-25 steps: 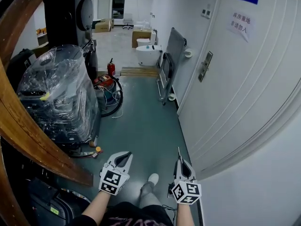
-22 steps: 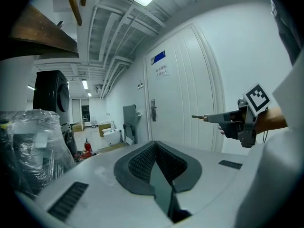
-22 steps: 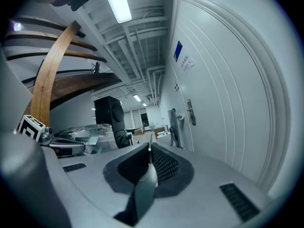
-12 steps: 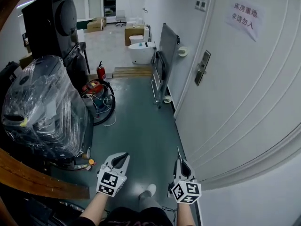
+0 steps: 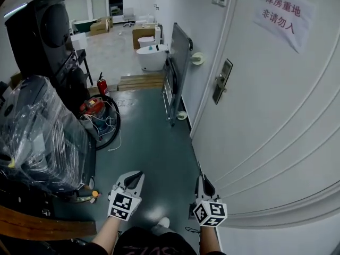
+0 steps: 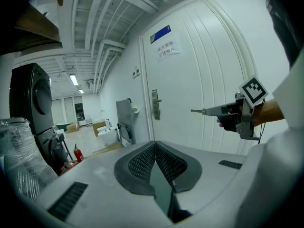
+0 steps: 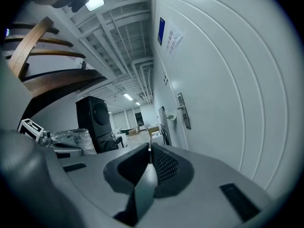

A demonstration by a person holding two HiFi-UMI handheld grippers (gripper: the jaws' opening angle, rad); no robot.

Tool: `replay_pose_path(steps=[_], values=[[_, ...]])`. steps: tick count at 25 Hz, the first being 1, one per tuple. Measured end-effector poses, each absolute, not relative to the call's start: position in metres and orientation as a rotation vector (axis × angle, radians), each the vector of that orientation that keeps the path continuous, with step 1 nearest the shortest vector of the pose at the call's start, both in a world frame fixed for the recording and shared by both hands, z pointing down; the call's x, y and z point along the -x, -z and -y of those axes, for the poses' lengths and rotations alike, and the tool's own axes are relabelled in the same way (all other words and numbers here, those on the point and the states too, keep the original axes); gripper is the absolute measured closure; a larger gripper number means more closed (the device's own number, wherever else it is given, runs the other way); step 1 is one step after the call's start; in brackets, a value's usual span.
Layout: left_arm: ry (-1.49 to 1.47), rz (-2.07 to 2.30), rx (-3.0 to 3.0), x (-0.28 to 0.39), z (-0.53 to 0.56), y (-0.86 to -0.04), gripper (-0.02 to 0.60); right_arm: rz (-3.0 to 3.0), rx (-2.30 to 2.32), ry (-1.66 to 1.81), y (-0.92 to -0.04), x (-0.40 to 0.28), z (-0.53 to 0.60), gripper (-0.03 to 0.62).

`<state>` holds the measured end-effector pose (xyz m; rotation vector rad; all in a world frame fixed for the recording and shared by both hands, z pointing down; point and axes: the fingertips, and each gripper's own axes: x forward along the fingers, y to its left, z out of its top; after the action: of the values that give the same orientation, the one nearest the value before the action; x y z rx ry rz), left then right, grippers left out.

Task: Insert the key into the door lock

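The white door [image 5: 276, 116] fills the right side of the head view, with its metal lock plate and handle [image 5: 221, 82] well ahead of me. My right gripper [image 5: 202, 183] is low beside the door, shut on a thin metal key [image 5: 200, 170] that points forward. In the right gripper view the key blade [image 7: 150, 148] sticks out between the shut pads, and the lock plate [image 7: 183, 111] is far off along the door. My left gripper [image 5: 135, 178] hovers over the floor to the left, shut and holding nothing. From the left gripper view, the key [image 6: 197, 110] and lock [image 6: 155, 103] are apart.
A paper sign [image 5: 287, 12] hangs on the door. A framed panel [image 5: 178, 62] leans on the wall past the lock. At left stand a tall black speaker [image 5: 40, 31], a plastic-wrapped bundle [image 5: 37, 137], a fire extinguisher [image 5: 101, 81] and a red machine with hoses [image 5: 94, 109].
The head view has moved forward along the door; the lock plate and sign look nearer and larger. Both grippers keep the same pose, the key still held.
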<state>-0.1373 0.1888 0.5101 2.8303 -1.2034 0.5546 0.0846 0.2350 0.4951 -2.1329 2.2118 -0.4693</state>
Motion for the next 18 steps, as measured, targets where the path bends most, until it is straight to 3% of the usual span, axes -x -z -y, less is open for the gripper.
replay_pose_path(steps=[18], values=[[-0.516,1.123,-3.006,0.041,-0.069,-0.494,0.568,-2.102,2.172,0.368,-0.496,-0.168,-0.141,0.514]])
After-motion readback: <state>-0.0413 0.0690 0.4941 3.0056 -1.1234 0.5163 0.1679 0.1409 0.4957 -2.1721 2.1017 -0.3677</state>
